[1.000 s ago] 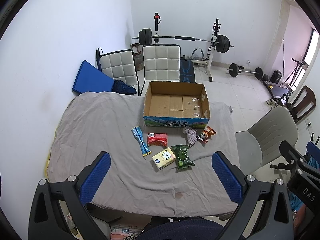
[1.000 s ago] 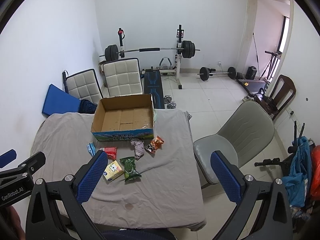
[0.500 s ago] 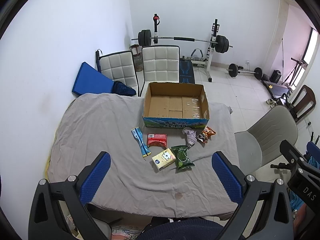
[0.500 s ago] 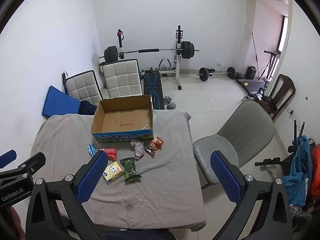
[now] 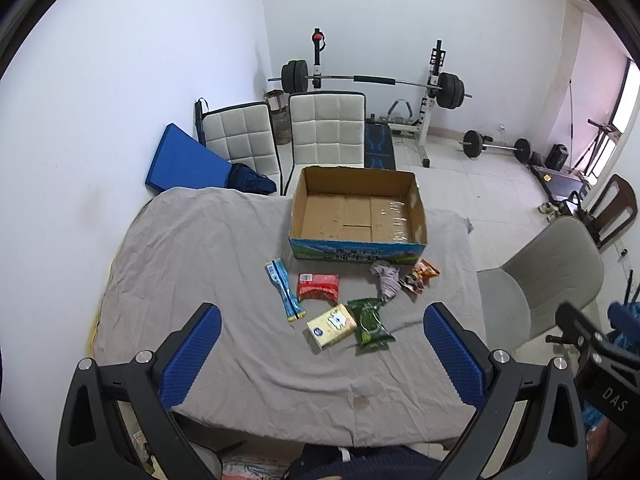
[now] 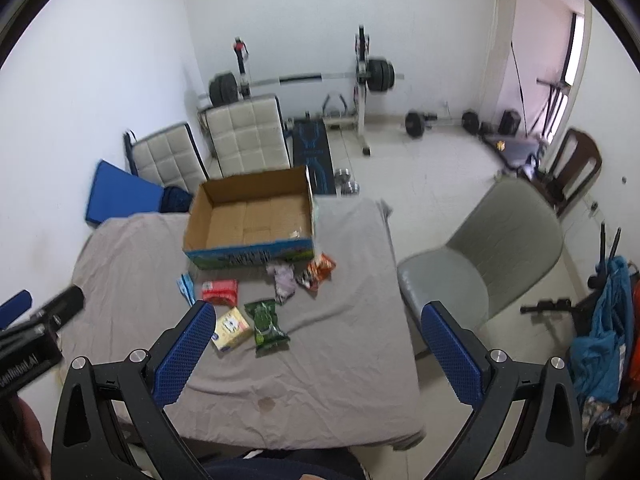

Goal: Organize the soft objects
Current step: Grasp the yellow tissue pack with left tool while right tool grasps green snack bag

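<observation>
An open empty cardboard box (image 5: 358, 212) (image 6: 250, 216) stands at the far side of a table covered in grey cloth (image 5: 192, 264). In front of it lie a blue packet (image 5: 283, 290), a red packet (image 5: 318, 286), a yellow tissue pack (image 5: 331, 326), a green packet (image 5: 369, 323), a crumpled grey cloth (image 5: 386, 282) and an orange snack bag (image 5: 420, 276). My left gripper (image 5: 322, 354) is open and empty, high above the table's near edge. My right gripper (image 6: 316, 354) is open and empty, also high and near.
A grey chair (image 5: 548, 280) stands right of the table. Two white padded chairs (image 5: 326, 128) and a blue mat (image 5: 182, 164) stand behind it. A barbell rack (image 5: 372, 80) lines the back wall. Blue clothes (image 6: 604, 336) hang at the far right.
The right wrist view has shifted slightly and is blurred, so my right gripper is moving a little. The left gripper and the objects stay where they were.
</observation>
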`<state>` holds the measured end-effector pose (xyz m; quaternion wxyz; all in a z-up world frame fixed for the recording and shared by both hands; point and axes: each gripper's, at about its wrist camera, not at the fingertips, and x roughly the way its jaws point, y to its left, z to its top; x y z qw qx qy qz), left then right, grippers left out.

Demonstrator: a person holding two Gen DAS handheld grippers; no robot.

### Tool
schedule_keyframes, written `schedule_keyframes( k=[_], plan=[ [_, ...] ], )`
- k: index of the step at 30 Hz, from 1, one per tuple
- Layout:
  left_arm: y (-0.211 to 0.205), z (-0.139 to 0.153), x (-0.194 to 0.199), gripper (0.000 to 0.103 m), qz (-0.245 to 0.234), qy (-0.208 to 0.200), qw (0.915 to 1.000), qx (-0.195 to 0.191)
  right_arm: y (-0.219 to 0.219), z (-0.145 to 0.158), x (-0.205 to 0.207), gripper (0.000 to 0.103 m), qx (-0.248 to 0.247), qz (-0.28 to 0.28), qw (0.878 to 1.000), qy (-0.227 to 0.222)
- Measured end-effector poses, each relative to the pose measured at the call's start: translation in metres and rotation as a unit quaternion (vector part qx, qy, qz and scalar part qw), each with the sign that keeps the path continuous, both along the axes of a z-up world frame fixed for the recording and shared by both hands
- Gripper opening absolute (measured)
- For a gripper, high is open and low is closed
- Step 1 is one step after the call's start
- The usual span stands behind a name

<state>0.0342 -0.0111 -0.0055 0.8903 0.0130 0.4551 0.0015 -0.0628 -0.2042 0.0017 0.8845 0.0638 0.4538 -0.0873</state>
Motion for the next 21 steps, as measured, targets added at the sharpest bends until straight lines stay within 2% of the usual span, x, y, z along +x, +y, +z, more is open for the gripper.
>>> schedule_keyframes(
  k=[3,5,8,11,15,18,21],
  plan=[
    [0.006,-0.026,0.025,0.103,0.007,0.02,0.9998,0.005,-0.009,-0.036,0.025,0.103,0.009,-0.002,0.999,0.041],
    [0.009,-0.052,0.042,0.103,0.006,0.044,0.9988,0.023,-0.013,-0.069,0.047,0.103,0.019,0.0,0.996,0.082],
    [0.009,-0.097,0.067,0.103,-0.005,0.082,0.9952,0.053,-0.017,-0.133,0.08,0.103,0.037,0.008,0.987,0.154],
    [0.006,-0.146,0.089,0.103,-0.027,0.119,0.9897,0.076,-0.018,-0.193,0.103,0.103,0.06,0.02,0.978,0.201],
    [-0.008,-0.216,0.115,0.103,-0.077,0.168,0.976,0.114,-0.004,-0.267,0.132,0.103,0.066,0.037,0.964,0.254],
    [-0.02,-0.264,0.131,0.1,-0.116,0.201,0.9614,0.148,0.002,-0.315,0.148,0.103,0.064,0.047,0.957,0.28],
    [-0.029,-0.31,0.149,0.099,-0.157,0.243,0.9442,0.157,0.006,-0.358,0.165,0.103,0.06,0.053,0.947,0.31]
  ],
)
